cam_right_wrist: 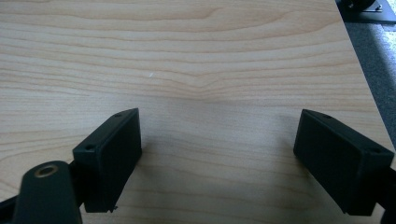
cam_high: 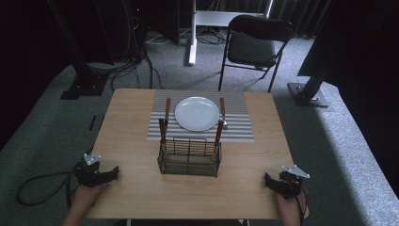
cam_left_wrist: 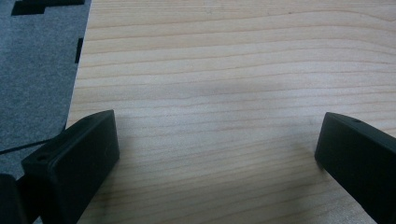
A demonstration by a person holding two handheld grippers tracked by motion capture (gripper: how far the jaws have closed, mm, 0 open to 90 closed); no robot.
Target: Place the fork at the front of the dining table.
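A white plate [cam_high: 197, 113] lies on a grey striped placemat [cam_high: 237, 132] at the far middle of the wooden table [cam_high: 131, 188]. Wooden-handled cutlery rests beside the plate: one piece on its left [cam_high: 166, 110], one on its right [cam_high: 223, 112]. A black wire basket [cam_high: 189, 157] stands in front of the mat, with two more wooden handles [cam_high: 162, 131] rising at its back corners. My left gripper [cam_high: 109, 173] rests open at the table's near left edge, over bare wood [cam_left_wrist: 217, 135]. My right gripper [cam_high: 270, 182] sits open at the near right [cam_right_wrist: 217, 135], nothing between its jaws.
A black folding chair [cam_high: 254, 44] stands beyond the table on grey carpet. Black frame feet [cam_high: 308, 94] stand at the back left and right. A cable [cam_high: 37, 183] trails from the left gripper over the floor.
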